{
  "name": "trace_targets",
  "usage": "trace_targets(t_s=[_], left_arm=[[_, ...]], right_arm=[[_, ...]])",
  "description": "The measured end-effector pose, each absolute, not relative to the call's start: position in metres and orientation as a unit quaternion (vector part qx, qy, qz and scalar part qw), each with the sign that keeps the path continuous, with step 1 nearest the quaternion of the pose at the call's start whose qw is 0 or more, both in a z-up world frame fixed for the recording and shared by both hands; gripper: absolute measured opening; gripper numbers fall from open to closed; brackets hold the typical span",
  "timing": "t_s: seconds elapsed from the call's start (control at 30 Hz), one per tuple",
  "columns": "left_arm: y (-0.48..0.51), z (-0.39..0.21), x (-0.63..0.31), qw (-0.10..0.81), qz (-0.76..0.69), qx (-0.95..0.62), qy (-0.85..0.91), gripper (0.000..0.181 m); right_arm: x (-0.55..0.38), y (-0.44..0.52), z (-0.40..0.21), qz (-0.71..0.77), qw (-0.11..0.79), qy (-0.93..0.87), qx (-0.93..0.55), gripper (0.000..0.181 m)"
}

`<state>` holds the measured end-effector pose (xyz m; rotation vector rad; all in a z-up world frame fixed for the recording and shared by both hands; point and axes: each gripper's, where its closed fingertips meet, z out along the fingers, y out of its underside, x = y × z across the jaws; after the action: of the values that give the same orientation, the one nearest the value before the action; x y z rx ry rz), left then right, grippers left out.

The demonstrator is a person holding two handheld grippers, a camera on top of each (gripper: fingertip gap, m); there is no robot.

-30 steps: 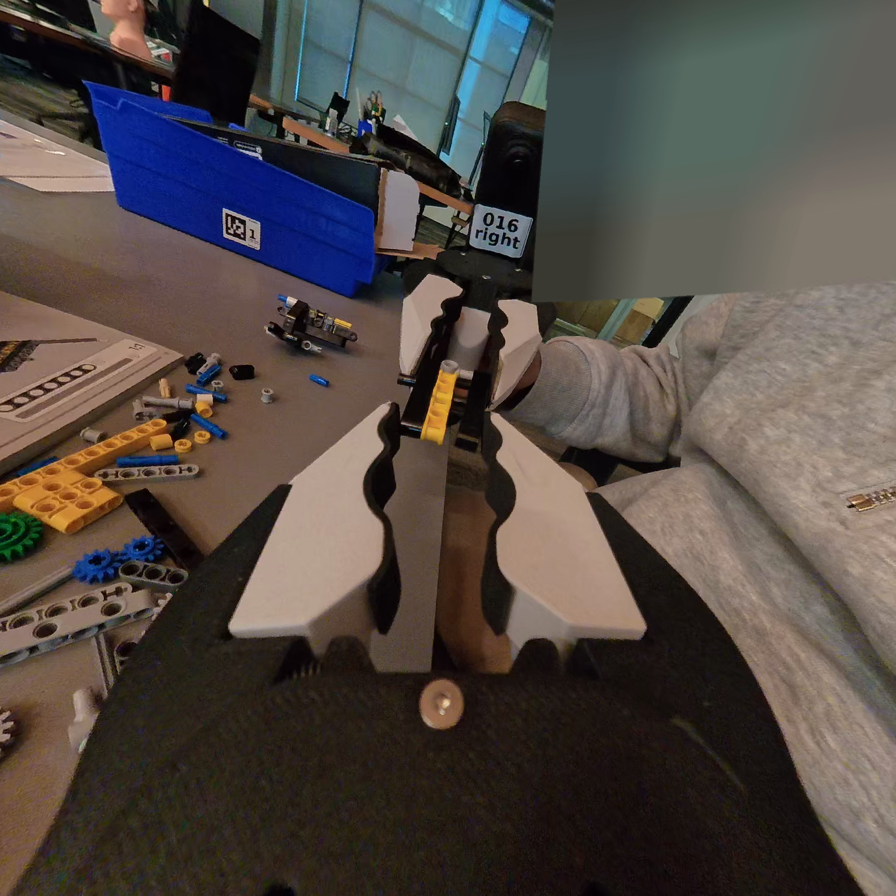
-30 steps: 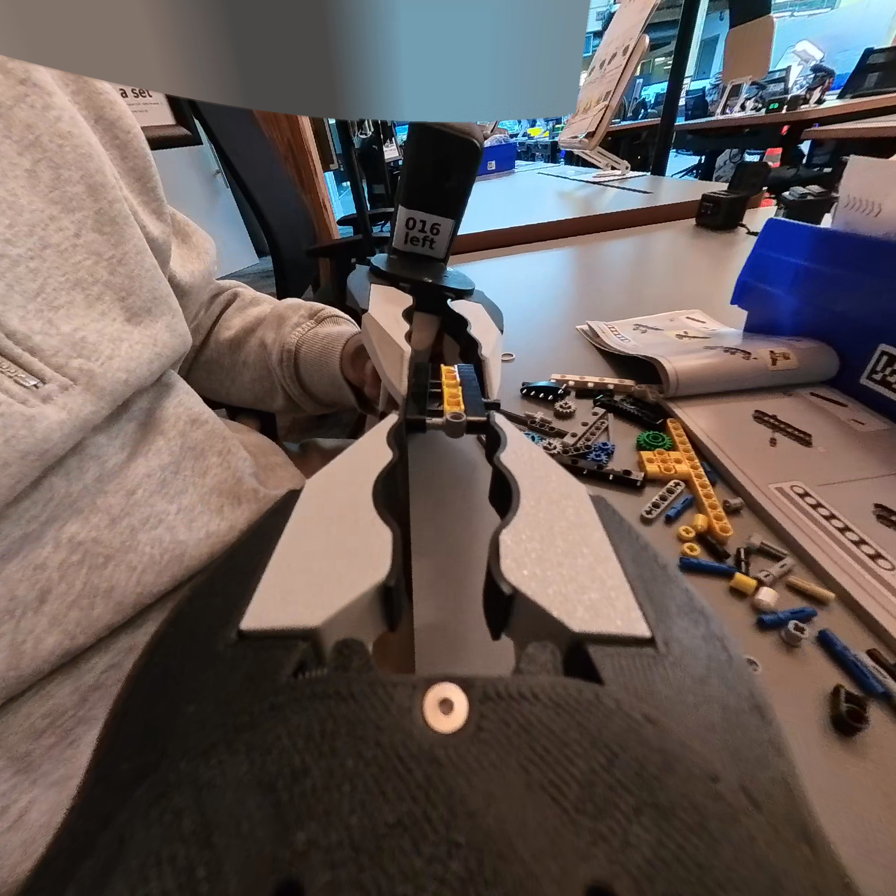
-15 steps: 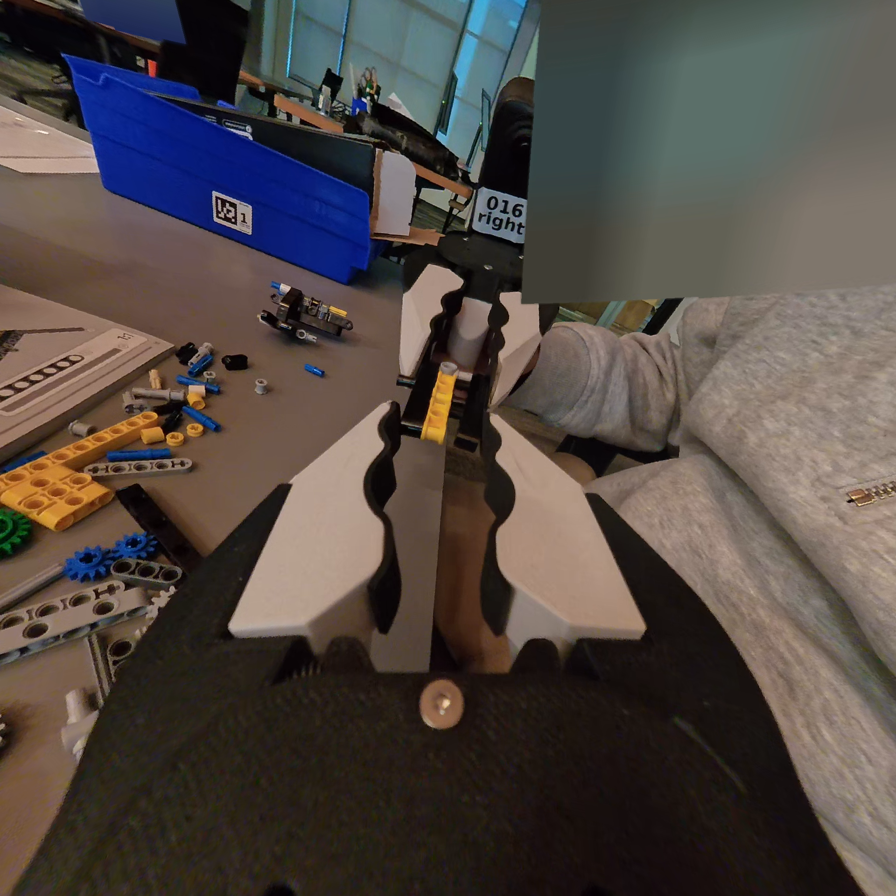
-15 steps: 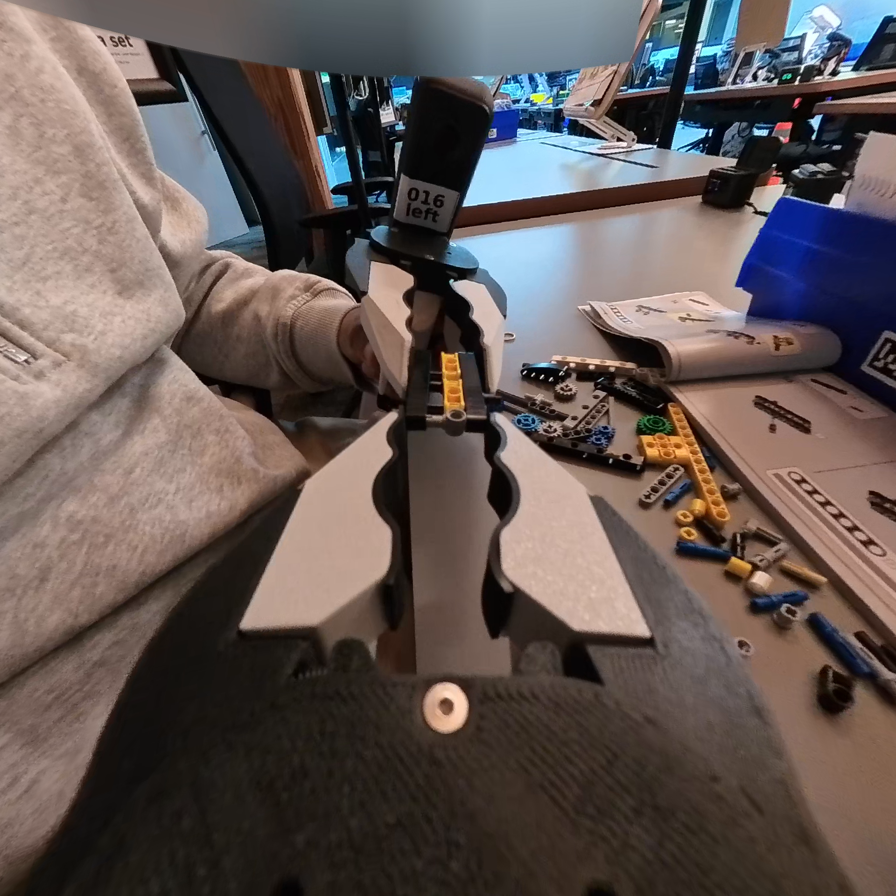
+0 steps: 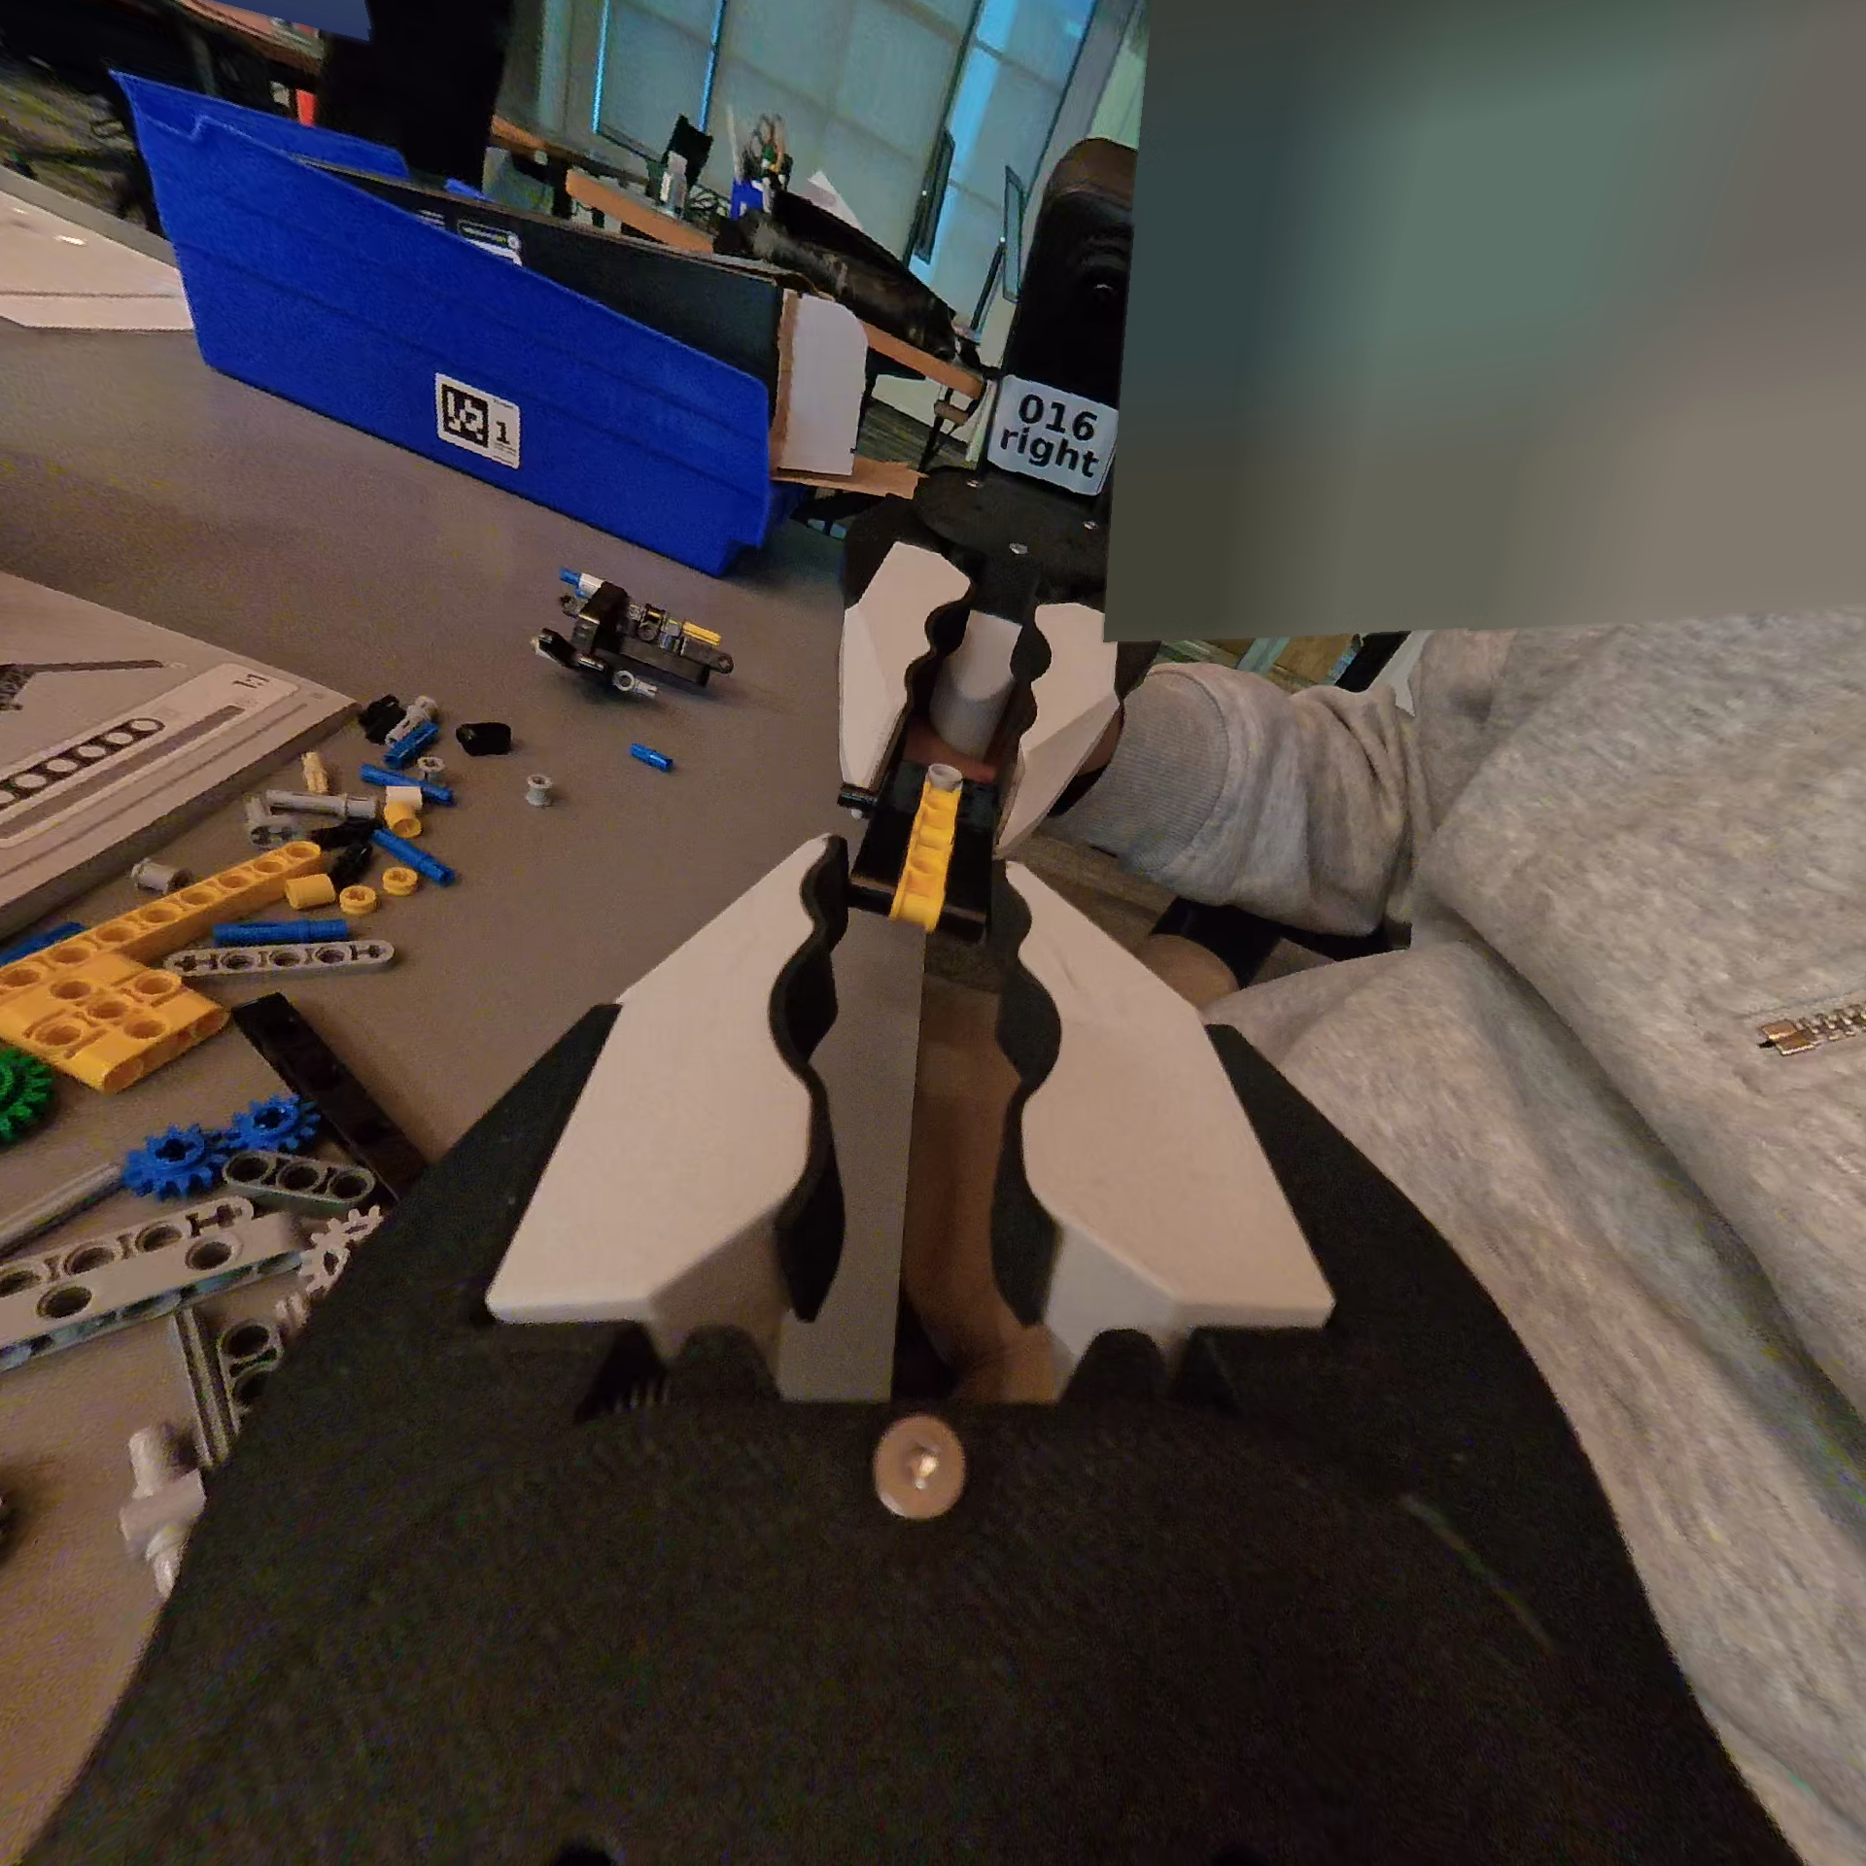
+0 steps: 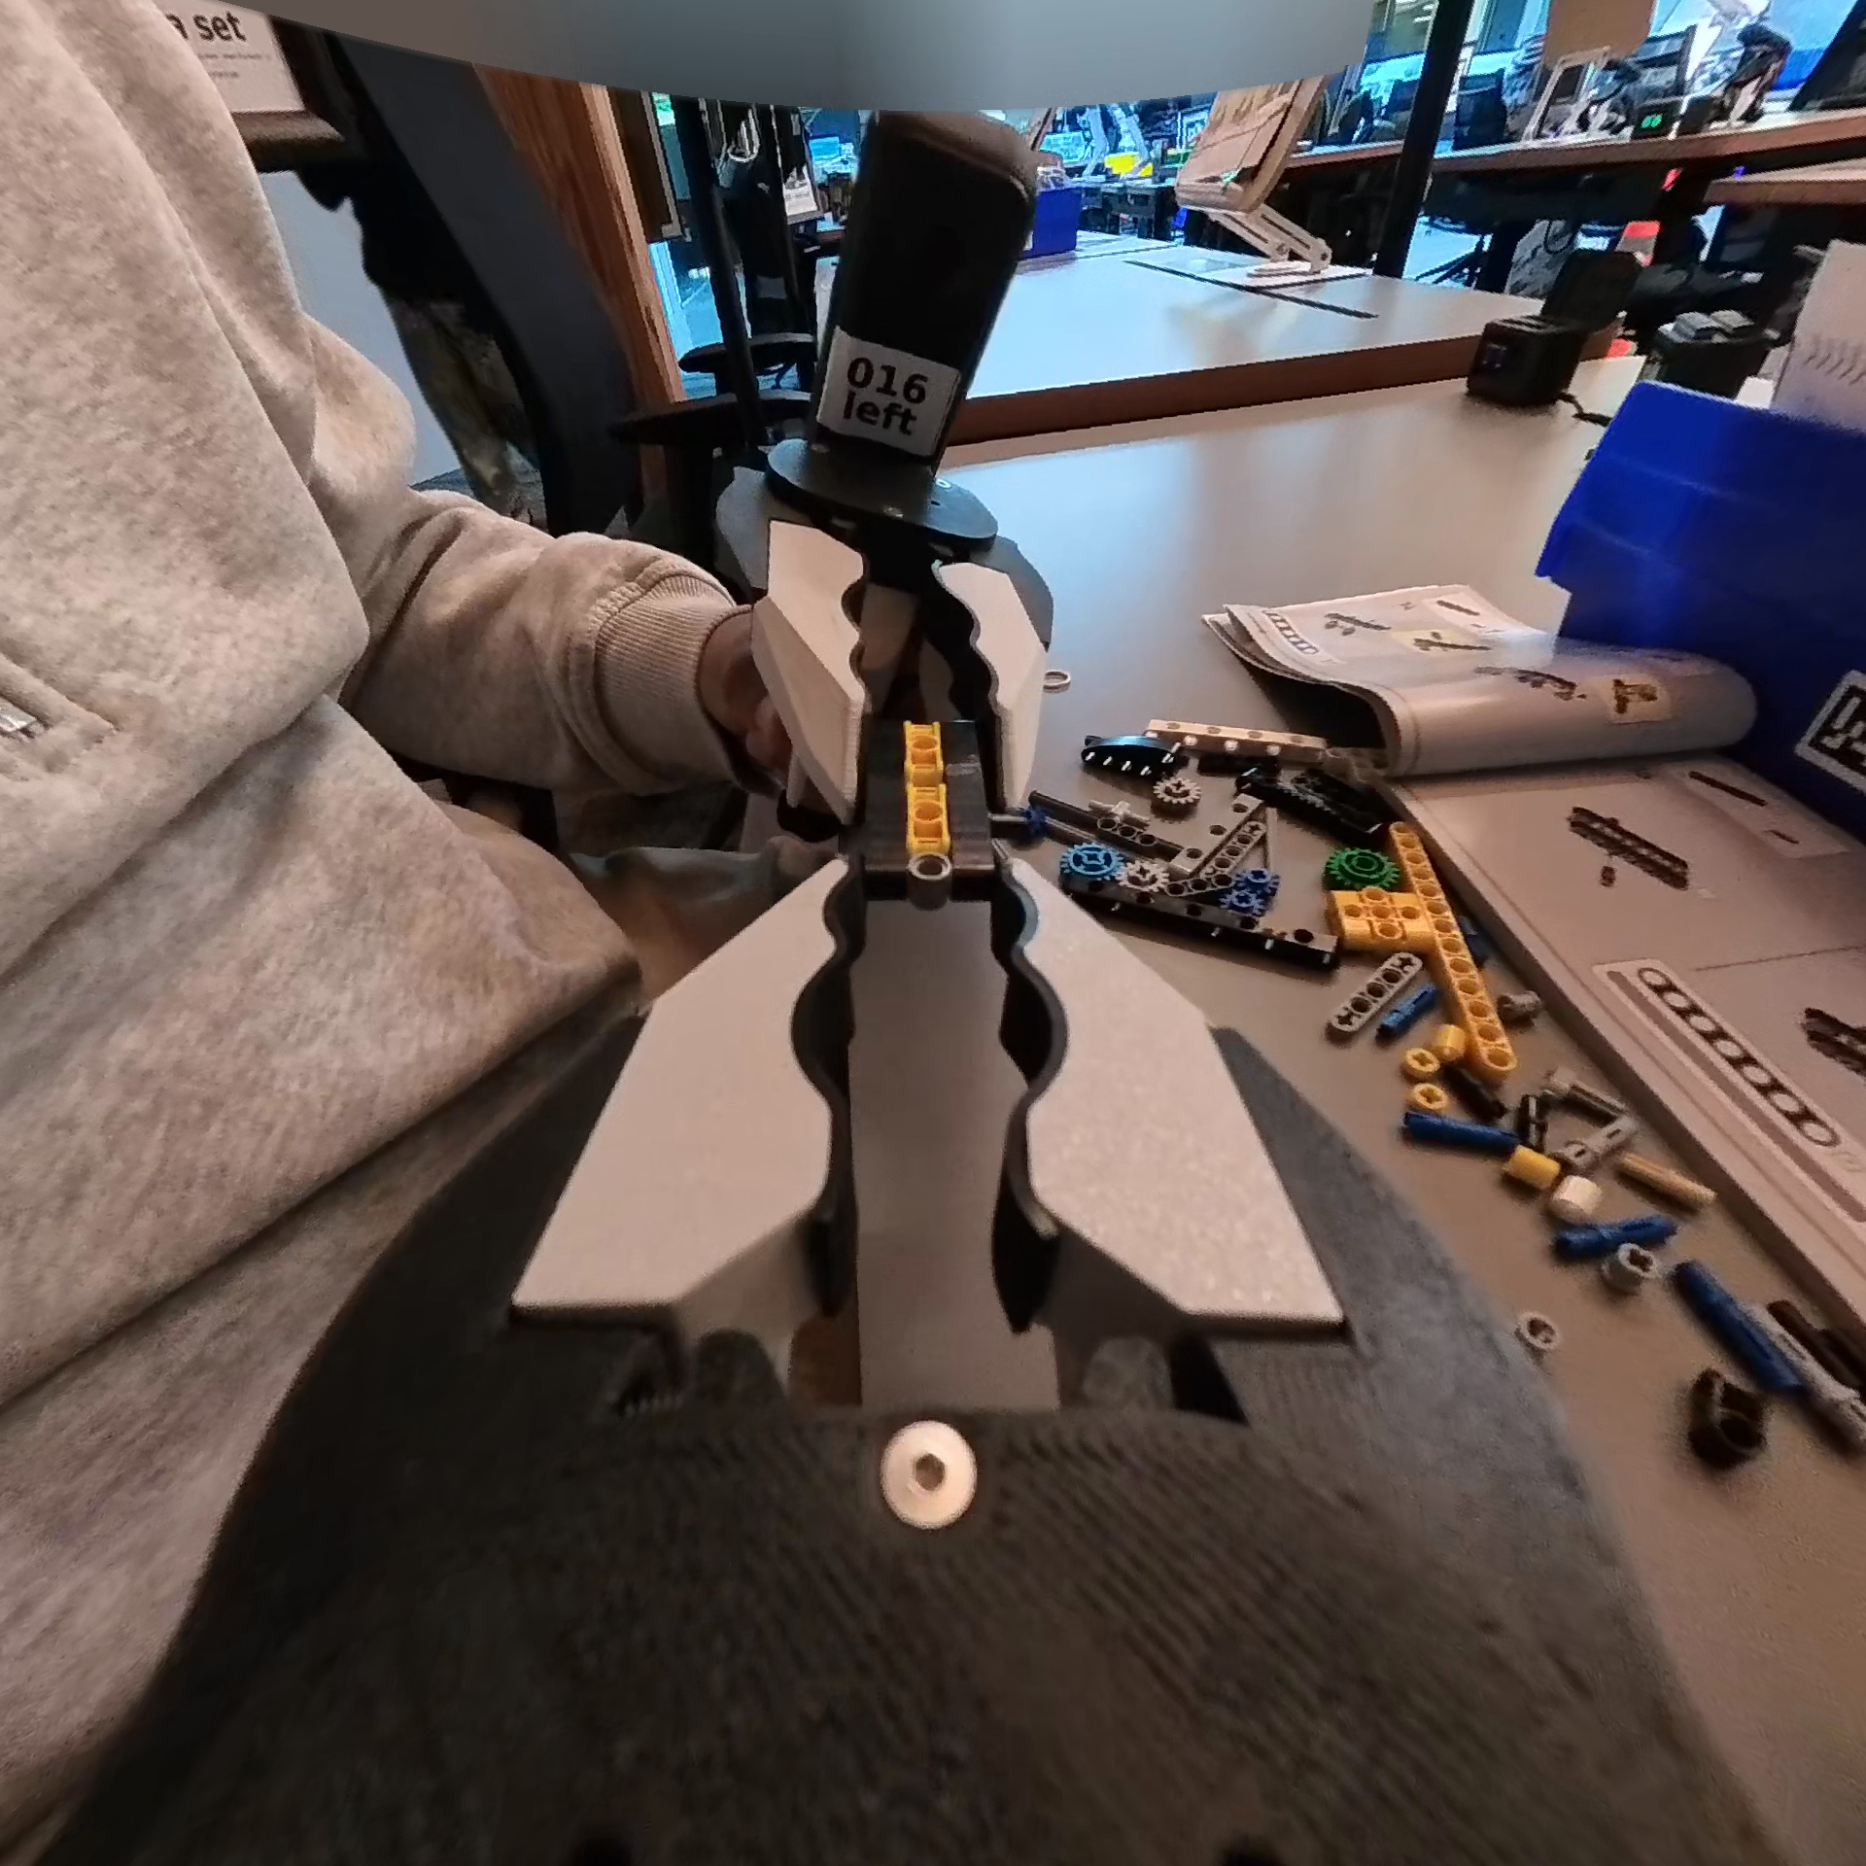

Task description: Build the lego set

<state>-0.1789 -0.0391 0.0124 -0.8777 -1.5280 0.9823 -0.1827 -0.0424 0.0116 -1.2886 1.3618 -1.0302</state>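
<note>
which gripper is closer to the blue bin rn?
Right. In the left wrist view the right gripper sits just in front of the blue bin; the left gripper is nearer the camera, farther back. Both clamp the black-and-yellow assembly.

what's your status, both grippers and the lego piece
Left gripper and right gripper both shut on black-and-yellow assembly, held above table edge. Loose parts aside on table. Nothing in the way.

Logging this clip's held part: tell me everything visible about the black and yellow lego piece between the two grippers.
The black and yellow lego assembly is a short plastic stack: a yellow holed beam sandwiched between two black beams, with a small grey connector at the end nearer the right gripper. A thin black pin sticks out sideways. It is held off the table, level, clamped at opposite ends by the left gripper and the right gripper, nothing else touching it.
</note>
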Motion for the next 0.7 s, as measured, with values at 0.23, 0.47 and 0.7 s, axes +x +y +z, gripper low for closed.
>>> trace_targets(t_s=[0.23,0.47,0.7], left_arm=[[-0.0401,0.0138,-0.177,0.539,0.411,-0.361,-0.64,0.026],[-0.0387,0.0146,-0.1751,0.54,0.411,-0.365,-0.637,0.025],[-0.04,0.0135,-0.1754,0.551,0.398,-0.357,-0.641,0.025]], right_arm=[[-0.1836,-0.0432,0.013,-0.437,0.472,0.555,-0.527,0.023],[-0.1843,-0.0421,0.0139,-0.432,0.48,0.553,-0.526,0.023],[-0.1853,-0.0455,0.0151,-0.424,0.493,0.559,-0.514,0.023]])
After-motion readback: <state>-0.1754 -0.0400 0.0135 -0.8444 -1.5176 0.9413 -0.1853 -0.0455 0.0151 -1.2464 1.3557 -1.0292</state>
